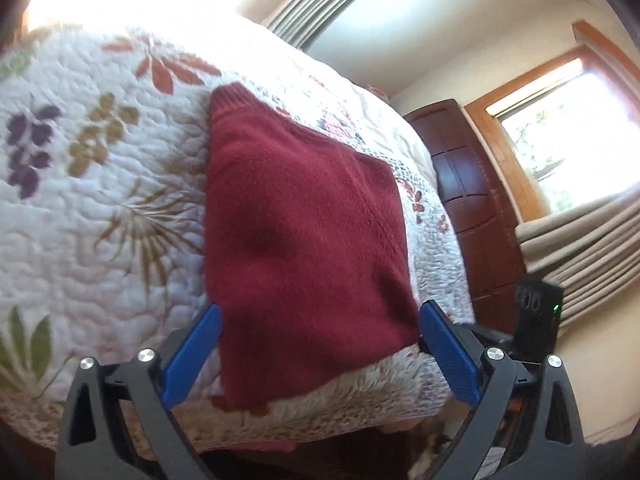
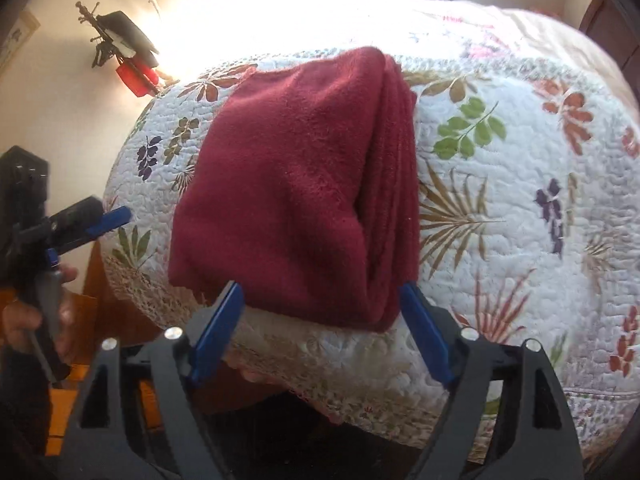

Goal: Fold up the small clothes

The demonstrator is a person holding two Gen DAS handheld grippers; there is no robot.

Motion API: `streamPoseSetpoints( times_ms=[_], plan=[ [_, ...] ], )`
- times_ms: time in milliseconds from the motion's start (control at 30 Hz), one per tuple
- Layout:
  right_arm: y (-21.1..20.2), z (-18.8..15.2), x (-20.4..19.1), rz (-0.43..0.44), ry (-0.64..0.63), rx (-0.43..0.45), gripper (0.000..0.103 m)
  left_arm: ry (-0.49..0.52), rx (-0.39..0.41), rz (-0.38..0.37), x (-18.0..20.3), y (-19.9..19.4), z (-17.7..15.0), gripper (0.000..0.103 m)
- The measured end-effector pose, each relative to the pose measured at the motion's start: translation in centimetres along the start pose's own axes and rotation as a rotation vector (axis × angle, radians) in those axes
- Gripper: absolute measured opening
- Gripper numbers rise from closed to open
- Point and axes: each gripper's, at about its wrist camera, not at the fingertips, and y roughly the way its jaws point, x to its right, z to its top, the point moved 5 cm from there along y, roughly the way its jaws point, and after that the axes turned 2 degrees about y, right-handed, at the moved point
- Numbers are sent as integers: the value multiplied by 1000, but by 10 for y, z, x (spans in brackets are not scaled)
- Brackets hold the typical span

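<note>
We count one dark red garment [image 1: 304,232], folded into a thick stack, lying near the front edge of the bed [image 1: 80,200]. Our left gripper [image 1: 320,328] and right gripper [image 2: 322,300] both hang with fingers spread wide, grasping nothing. The fold layers show on one side only; the bed's far edge washes out in glare.
</note>
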Motion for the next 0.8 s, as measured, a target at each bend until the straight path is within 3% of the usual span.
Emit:
streamPoseSetpoints(
  times_ms=[67, 133, 300, 367, 433, 567, 800],
  plan=[
    [-26, -7, -15, -86, -47, 48, 90, 59, 49, 153, 19, -36, -17, 99],
    [-61, -13, -28, -178, -67, 104, 93, 44, 46, 249, 34, -66, -31, 99],
    [-184, -24, -68, -283, -117, 328, 100, 49, 62, 296, 93, -155, -40, 99],
    [-222, -30, -69, -333, -74, 424, 100, 93, 88, 258, 122, -183, -39, 99],
    [-232, -35, -67, -351, -44, 398, 100, 116, 118, 252, 143, -201, -43, 99],
    [-241, -53, -66, -364, 5, 365, 100, 84, 127, 301, 150, -212, -54, 99],
    [-253, -76, -82, -366, 3, 372, 100, 73, 73, 313, 149, -197, -76, 99]
  ],
)
